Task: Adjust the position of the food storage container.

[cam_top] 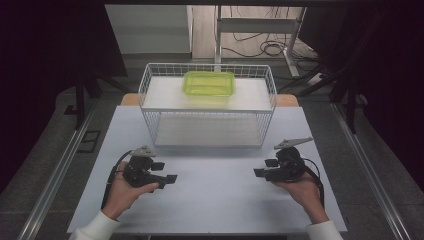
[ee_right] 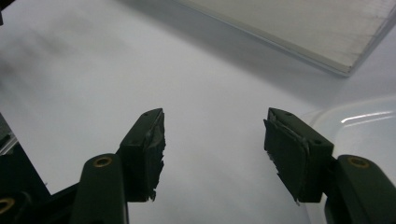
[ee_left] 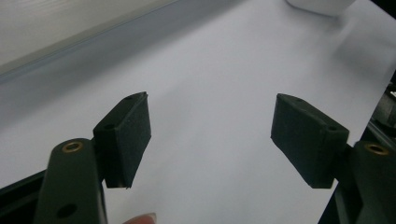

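Note:
A white wire rack stands at the back of the pale table. A yellow-green lidded container rests on its upper shelf. My left gripper is held low at the left, in front of the rack, its jaws pointing toward the middle. In the left gripper view the left gripper is open with only bare table between the pads. My right gripper mirrors it at the right. In the right gripper view the right gripper is open and holds nothing.
The rack's white lower shelf shows at the top of the right gripper view. A pale glossy curved shape lies at that view's right edge; I cannot tell what it is. Metal rails flank the table, and cables lie on the floor behind.

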`<control>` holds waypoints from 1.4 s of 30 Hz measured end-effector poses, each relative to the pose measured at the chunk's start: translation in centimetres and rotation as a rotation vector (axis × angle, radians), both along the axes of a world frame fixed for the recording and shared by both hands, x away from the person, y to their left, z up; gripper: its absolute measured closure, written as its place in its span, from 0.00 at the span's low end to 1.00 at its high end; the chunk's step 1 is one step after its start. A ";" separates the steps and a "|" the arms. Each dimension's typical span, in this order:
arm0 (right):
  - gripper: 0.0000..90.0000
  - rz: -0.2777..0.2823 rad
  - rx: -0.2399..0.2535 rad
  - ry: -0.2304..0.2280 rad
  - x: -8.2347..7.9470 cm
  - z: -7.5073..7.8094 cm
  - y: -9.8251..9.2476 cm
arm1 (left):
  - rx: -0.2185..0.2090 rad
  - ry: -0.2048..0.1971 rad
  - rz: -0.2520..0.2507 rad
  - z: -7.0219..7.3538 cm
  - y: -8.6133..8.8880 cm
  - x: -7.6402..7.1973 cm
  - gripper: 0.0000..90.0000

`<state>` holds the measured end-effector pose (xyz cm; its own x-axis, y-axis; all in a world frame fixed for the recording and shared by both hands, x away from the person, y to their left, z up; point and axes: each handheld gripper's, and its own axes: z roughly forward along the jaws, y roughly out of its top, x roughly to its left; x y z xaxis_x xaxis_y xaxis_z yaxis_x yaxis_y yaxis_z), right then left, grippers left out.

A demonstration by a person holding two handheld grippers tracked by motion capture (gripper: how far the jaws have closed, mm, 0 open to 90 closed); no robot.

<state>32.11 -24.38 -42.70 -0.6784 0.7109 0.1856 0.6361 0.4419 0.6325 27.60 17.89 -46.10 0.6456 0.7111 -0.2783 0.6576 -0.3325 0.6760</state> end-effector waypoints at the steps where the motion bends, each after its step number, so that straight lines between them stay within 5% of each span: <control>1: 0.44 -0.005 -0.003 -0.001 0.1 0.0 -0.1 | 0.004 0.002 -0.004 -0.1 -0.1 0.0 0.31; 17: 0.64 -0.130 -0.051 -0.011 2.6 0.5 -4.1 | 0.029 0.012 -0.011 -1.0 -0.4 0.5 0.31; 31: 0.98 -0.258 -0.109 -0.026 5.9 0.5 -8.0 | 0.026 0.020 -0.006 -1.3 -0.3 0.6 0.31; 42: 0.99 -0.326 -0.198 -0.041 7.6 -0.1 -10.2 | 0.025 0.023 -0.002 -1.4 -0.1 0.6 0.31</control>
<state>39.66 -34.58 -42.78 -0.4144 0.9101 0.0003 0.7393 0.3364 0.5833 28.23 17.78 -47.50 0.6411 0.7166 -0.2747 0.6718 -0.3509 0.6524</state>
